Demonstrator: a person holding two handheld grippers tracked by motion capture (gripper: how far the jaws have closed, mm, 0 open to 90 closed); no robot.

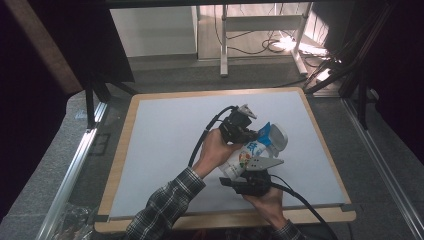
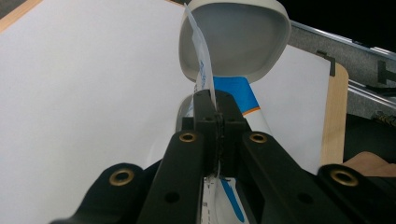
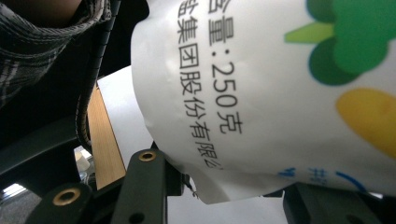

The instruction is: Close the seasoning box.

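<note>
pouch [image 1: 248, 152]: glossy white plastic, blue band, green/yellow print, black lettering
bowl [image 2: 233, 39]: pale grey
sleeve [image 1: 165, 207]: grey-white plaid
mat [image 1: 165, 150]: plain white

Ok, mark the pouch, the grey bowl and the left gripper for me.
pouch [image 3: 289, 93], right gripper view, on its white printed face.
grey bowl [image 2: 233, 42], left gripper view, on its inner hollow.
left gripper [image 2: 215, 109], left gripper view, at its fingertips, pinching the pouch's edge.

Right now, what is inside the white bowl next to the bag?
In the left gripper view the white bowl looks bare inside where it shows. The bag's edge, pinched by the left gripper, crosses its left part and hides a strip of the inside.
</note>
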